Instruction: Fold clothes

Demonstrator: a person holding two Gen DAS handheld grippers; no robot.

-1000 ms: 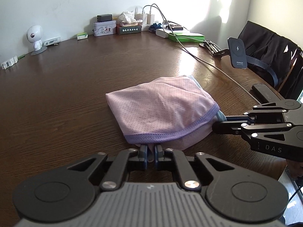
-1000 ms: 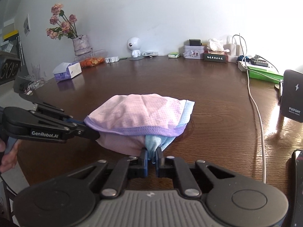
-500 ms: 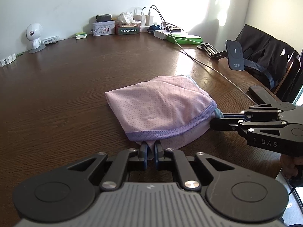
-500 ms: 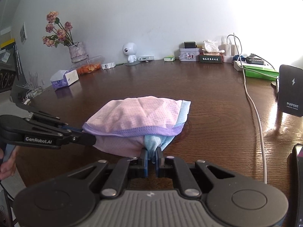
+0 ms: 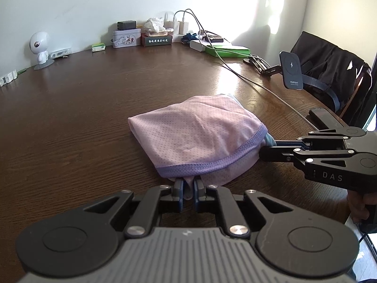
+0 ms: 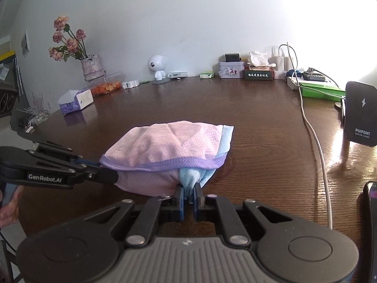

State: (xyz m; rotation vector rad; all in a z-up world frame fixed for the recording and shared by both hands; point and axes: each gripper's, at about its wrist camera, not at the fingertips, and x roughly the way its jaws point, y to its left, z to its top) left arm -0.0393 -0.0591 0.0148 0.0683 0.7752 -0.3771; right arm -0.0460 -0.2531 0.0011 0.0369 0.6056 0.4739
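**Both grippers pinching the near hem of a folded pink garment**

Directly ahead of the left gripper (image 5: 188, 189): a soft pink dotted-mesh garment with a purple knit hem band (image 5: 198, 139), folded into a rounded packet and lying on the dark brown wooden desk (image 5: 82, 108). Left gripper clenched on a pinch of pink fabric just under the purple band. To its right, the right gripper (image 5: 267, 145) reaching in sideways, tips buried at the packet's corner.

From the right wrist view: right gripper (image 6: 188, 194) closed on a bunched light-blue layer (image 6: 189, 179) hanging below the purple band, pink cloth touching it on the left. Left gripper (image 6: 110, 176) entering from the left, tips under the hem. A white cable (image 6: 313, 139) and a black wireless charger stand (image 6: 359, 113) off to the right, well apart from the cloth.

Handling, as a judgement: very light, limp, thin mesh; no stiffness, so any unsupported part likely to sag and layers to slide over one another. Best held at the hem band, thicker and less prone to slipping than the mesh. Small pinches as here liable to lose the inner layer; a bite through all layers near the two near corners safer.
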